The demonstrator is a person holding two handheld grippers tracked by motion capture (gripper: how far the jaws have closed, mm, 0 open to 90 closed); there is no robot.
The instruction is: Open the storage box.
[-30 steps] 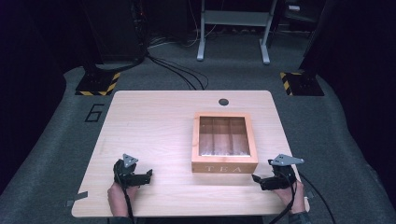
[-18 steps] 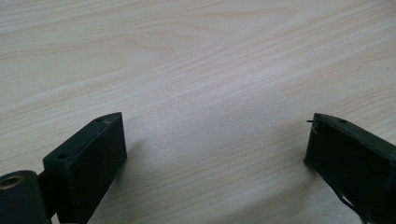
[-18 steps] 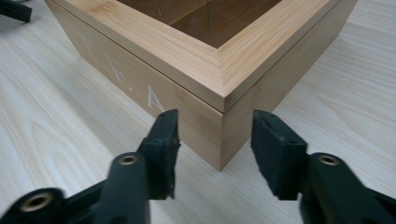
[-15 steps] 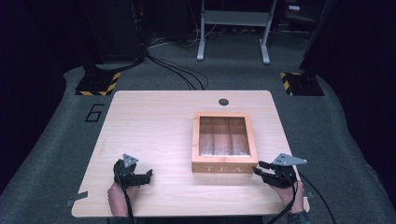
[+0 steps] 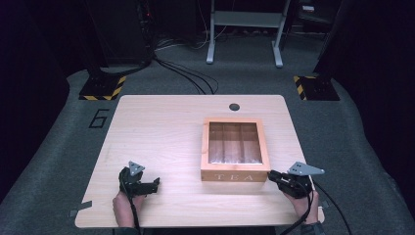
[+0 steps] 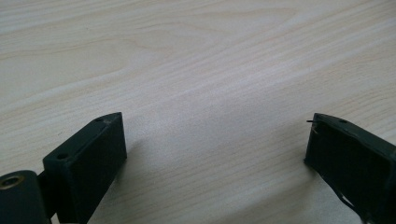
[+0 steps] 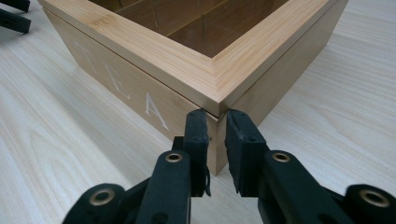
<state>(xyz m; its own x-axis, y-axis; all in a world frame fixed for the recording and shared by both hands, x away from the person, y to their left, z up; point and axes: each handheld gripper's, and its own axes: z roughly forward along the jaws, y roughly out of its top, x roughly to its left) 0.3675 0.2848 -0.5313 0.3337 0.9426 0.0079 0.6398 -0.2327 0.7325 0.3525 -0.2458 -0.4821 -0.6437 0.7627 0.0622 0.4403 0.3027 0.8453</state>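
From the high view, I sit at a pale wooden bench (image 5: 161, 132) with a wooden tea box (image 5: 235, 149) on its right half, near my edge, its glass-paned lid down and the word TEA facing me. My left tool (image 5: 155, 184) rests on the bench at the near left, well apart from the box. My right tool (image 5: 272, 175) points at the box's near right corner.

In the left gripper view, the left tool (image 6: 212, 140) stands wide apart with nothing between its jaws, bare bench under it.

In the right gripper view, my right tool (image 7: 215, 130) is nearly closed, gripping nothing, its tips right at the corner of the tea box (image 7: 140, 93), just under the lid's edge (image 7: 154, 58). I judge I am lining up to lift the lid; next the tips must catch under that edge and raise it gently
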